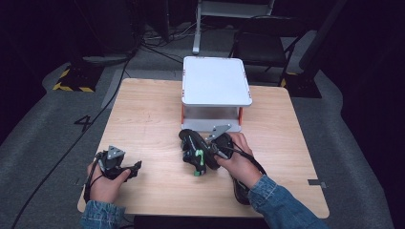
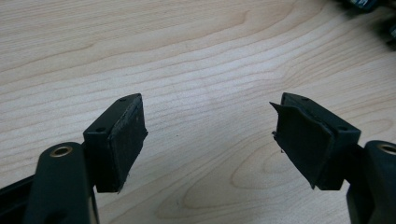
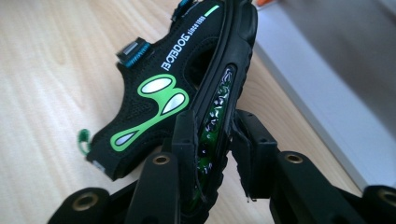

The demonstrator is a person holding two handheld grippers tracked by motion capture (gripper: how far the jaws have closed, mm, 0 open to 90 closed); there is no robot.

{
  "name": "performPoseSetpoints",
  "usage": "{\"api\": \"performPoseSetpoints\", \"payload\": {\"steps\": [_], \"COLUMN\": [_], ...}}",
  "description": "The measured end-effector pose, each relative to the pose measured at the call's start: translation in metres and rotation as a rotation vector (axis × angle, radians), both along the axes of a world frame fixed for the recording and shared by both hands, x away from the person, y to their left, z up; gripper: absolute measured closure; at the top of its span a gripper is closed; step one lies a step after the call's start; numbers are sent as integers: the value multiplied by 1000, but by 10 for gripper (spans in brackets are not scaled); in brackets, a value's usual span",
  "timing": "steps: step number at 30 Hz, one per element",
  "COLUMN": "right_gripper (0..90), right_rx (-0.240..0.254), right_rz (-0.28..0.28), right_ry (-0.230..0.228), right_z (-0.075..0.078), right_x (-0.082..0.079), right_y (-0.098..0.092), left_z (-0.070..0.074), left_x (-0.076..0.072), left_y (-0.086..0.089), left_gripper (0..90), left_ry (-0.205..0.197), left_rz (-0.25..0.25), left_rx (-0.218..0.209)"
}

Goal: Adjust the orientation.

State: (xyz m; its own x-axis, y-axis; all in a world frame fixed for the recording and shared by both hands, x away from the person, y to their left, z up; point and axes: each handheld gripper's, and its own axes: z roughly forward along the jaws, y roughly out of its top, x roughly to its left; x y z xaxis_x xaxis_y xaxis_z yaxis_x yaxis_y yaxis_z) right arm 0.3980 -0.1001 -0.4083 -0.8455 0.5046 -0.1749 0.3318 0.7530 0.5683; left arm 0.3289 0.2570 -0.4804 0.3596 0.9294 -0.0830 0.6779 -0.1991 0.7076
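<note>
- While the right tongs [image 3: 212,154] pinch the sole edge of a black sandal [image 3: 163,102] with green markings, the shoe stands tipped on its side on the table [image 1: 143,119], just in front of a low white shelf [image 1: 216,81] with orange posts.
- The jaws look to sit on either side of the sole, pressed against the patterned tread; the grip is on a narrow rim of rubber rather than on the body of the shoe.
- In the high view the right tongs [image 1: 210,150] and the sandal [image 1: 196,152] lie near the table's middle, the person's hand wrapped round the handle.
- The left tongs [image 2: 208,140] stand wide apart with nothing between them, over bare wood near the table's front left edge [image 1: 114,164], well apart from the shoe.
- Likely risk: the sandal could twist or slip out on lifting, since the hold is near one end of the sole and the upper's weight hangs off to the side.
- A second risk: the shoe is near the shelf's lower deck, so a swing could knock its toe against the frame.
- Lettering on the side strap appears upside down and partly blurred; "since 1989" seems legible, the brand word beside it cannot be read with confidence.
</note>
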Motion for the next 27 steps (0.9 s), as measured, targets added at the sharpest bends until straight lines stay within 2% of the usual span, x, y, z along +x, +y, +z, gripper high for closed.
{"api": "performPoseSetpoints", "payload": {"steps": [5,8,11,13,14,16,19,25,27], "right_gripper": [724,698,684,652,646,624,600,418,339], "right_rx": [-15,-79,-94,-143,-141,-118,-111,-24,16], "right_rz": [-53,-129,-166,-188,-194,-209,-215,-228,-244], "right_ry": [-28,-86,-70,-99,-102,-77,-81,-117,-146], "right_z": [1,-5,-12,-17,-18,-17,-16,-1,4], "right_x": [7,17,24,28,29,31,30,18,13], "right_y": [-9,-19,-24,-28,-30,-35,-38,-44,-47], "left_z": [0,0,-1,-1,-1,-1,-1,0,-1], "left_x": [2,5,7,9,10,11,13,14,13], "left_y": [-2,-4,-6,-7,-9,-10,-11,-12,-12], "left_gripper": [246,246,246,246,246,246,246,246,246], "left_ry": [4,3,3,3,8,7,8,5,6], "left_rz": [-10,-19,-26,-31,-32,-35,-39,-44,-44], "left_rx": [-1,-2,-1,2,-3,0,0,5,4]}}
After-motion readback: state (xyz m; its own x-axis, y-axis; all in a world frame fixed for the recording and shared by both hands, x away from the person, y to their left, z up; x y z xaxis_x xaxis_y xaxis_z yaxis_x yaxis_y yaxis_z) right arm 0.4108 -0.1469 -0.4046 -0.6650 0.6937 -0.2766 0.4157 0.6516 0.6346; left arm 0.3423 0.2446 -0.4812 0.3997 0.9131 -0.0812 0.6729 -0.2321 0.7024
